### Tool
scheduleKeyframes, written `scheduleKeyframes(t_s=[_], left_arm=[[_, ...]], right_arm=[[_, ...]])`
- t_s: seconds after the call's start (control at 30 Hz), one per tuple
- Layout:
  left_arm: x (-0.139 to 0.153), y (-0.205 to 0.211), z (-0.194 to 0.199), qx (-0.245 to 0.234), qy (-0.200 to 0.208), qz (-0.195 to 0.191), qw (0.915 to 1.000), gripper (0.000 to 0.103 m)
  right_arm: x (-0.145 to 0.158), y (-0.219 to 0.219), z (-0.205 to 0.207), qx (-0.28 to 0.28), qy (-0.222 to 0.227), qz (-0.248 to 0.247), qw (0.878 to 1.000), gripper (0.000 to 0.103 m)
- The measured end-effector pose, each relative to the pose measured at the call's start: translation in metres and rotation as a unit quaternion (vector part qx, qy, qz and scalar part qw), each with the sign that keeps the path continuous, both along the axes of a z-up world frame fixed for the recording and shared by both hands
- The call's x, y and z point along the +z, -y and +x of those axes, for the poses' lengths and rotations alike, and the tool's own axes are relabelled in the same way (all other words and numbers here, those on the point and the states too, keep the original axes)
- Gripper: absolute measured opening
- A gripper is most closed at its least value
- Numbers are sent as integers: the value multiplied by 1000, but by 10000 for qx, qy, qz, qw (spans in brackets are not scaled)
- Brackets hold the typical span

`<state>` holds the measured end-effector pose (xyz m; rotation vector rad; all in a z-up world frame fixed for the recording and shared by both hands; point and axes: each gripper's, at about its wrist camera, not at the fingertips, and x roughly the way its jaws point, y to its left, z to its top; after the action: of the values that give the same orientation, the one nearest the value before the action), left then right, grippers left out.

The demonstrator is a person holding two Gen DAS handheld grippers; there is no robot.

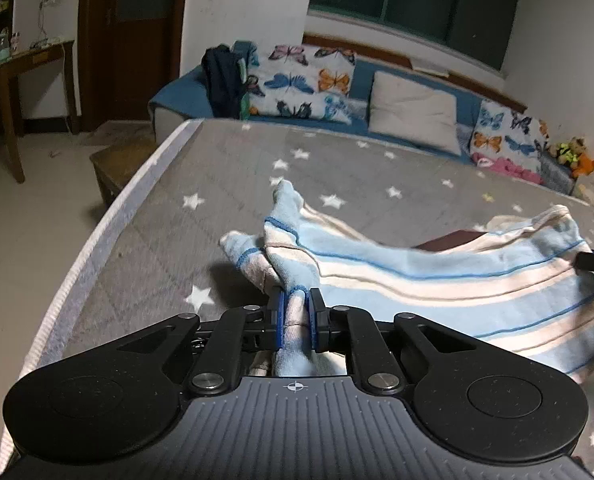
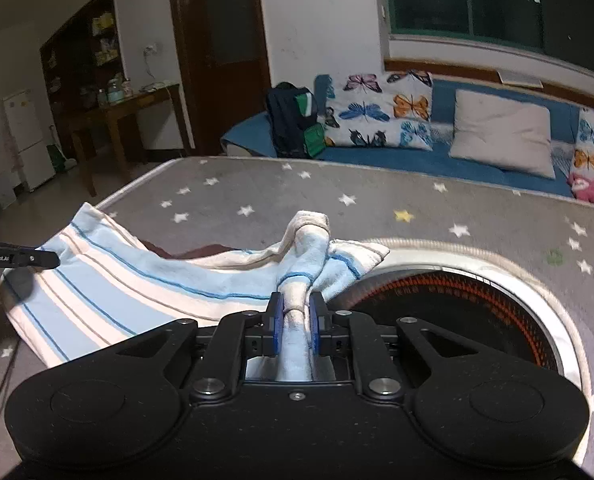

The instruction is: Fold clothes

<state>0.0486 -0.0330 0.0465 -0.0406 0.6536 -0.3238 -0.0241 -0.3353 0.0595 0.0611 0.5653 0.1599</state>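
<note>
Soft striped cotton, pale blue and cream, fills the left wrist view. My left claw [image 1: 295, 304] is closed on a bunched corner of the garment [image 1: 437, 280]; the cloth is pinched between the two blue pads and runs back through the fingers toward the camera. I grip a gathered corner rather than a flat edge so the fabric cannot slip while it bears tension. From this corner the garment stretches to the right, where the tip of my other claw shows at the frame edge. The stretched span hangs in a shallow sag above the grey star-printed cover [image 1: 217, 168], so the cloth is lifted, not lying flat. A loose flap droops past my fingers onto the cover. Something dark shows under the raised far edge; I cannot tell what it is.

In the right wrist view, my right claw [image 2: 297, 312] is likewise clamped on a rolled corner of the same garment, the cloth standing up in a knot just beyond the pads. The striped span runs left to the tip of the left claw. Holding two opposite corners apart keeps the edge taut and straight, which I judge is what a clean fold needs. A round dial-like object with red markings [image 2: 457, 304] lies on the cover just beside and partly beneath the cloth.

How many folds the garment already carries, I cannot tell.
</note>
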Motion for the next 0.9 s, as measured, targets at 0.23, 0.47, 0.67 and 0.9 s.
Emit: scheduleKeyframes(t_s=[0.23,0.47,0.67,0.9], left_arm=[[30,7,-22,-104,444,8,9990,11],[58,13,-22,-93,832,60,9965,11],[81,18,-17,50,1157,120,9932,11],[92,25,0,252,1385,397,9892,11]], right_arm=[[23,-11,-1,127,283,-136,9994,14],[52,-19,8,191,625,-311,9974,14],[75,-25,20,206,946,-412,9945,14],[87,-30,44,213,1157,-431,9921,14]])
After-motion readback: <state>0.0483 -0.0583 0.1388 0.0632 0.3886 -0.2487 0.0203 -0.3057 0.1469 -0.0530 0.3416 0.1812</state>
